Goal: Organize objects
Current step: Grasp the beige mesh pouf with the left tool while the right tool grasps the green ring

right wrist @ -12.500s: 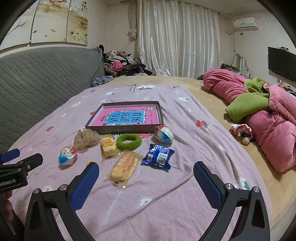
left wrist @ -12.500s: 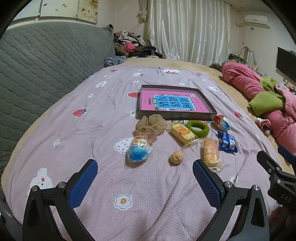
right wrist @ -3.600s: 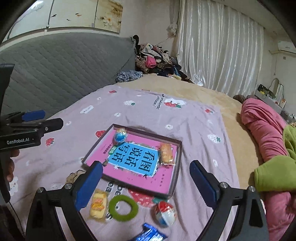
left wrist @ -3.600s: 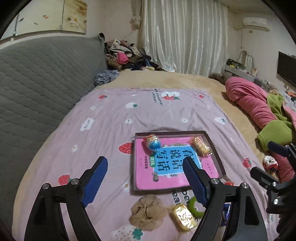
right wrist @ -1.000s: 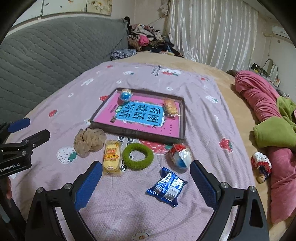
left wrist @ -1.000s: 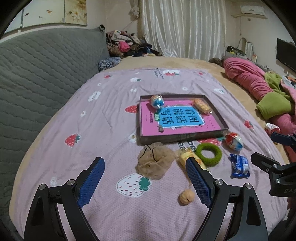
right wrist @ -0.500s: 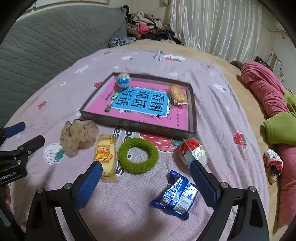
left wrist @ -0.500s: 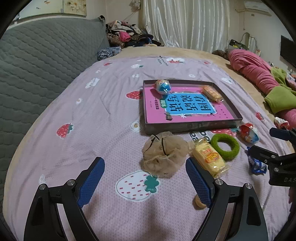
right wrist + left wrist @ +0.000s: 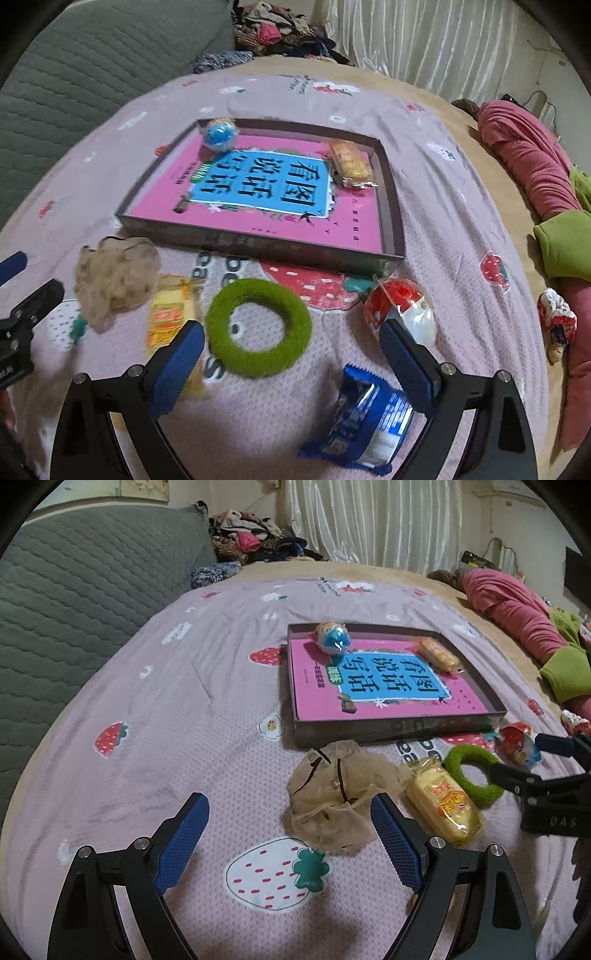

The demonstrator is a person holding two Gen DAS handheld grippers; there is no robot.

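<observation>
Blue ribbed pads of the left tool (image 9: 290, 834) stand apart before a crumpled beige mesh pouch (image 9: 334, 797); the right tool (image 9: 291, 363), also spread, frames a fuzzy green ring (image 9: 258, 326). Only its view shows the glossy blue wrapper (image 9: 369, 417). Beyond, a shallow cardboard tray (image 9: 258, 242) holds two snacks.

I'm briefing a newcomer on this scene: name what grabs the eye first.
The shallow box with its bright pink and blue lining sits mid-bed, a blue egg and a wrapped cake in its far corners. In front of it lies a fuzzy green ring, right between the open right gripper fingers.
</observation>
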